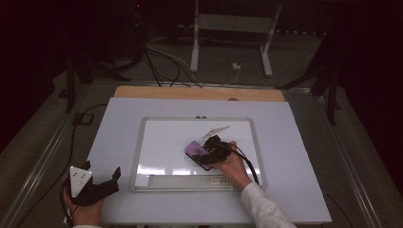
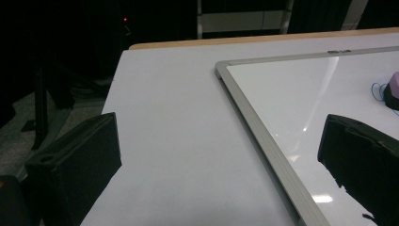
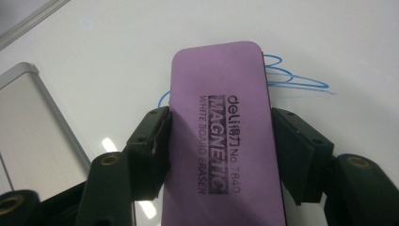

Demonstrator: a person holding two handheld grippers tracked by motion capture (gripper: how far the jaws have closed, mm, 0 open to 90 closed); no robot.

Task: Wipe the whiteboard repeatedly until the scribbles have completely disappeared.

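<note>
A purple whiteboard eraser (image 3: 219, 136) printed "MAGNETIC WHITE BOARD ERASER" lies flat on the whiteboard (image 1: 166, 137), and my right gripper (image 3: 219, 141) is shut on its two long sides. Blue marker scribbles (image 3: 296, 80) show on the board just past the eraser's far end. From above, the eraser (image 1: 195, 149) sits near the board's middle with the right gripper (image 1: 209, 153) and hand behind it. My left gripper (image 1: 102, 178) rests open over the table's front left corner, off the board, nothing between its jaws. In the left gripper view the eraser (image 2: 394, 82) shows at the far right edge.
The whiteboard's metal frame (image 2: 263, 141) runs diagonally past the left gripper. The board's tray strip (image 1: 190, 181) lies along its near edge. The white tabletop (image 1: 114, 128) surrounds the board, with a wooden strip (image 1: 199, 92) at the back. Cables and a stand occupy the dark floor beyond.
</note>
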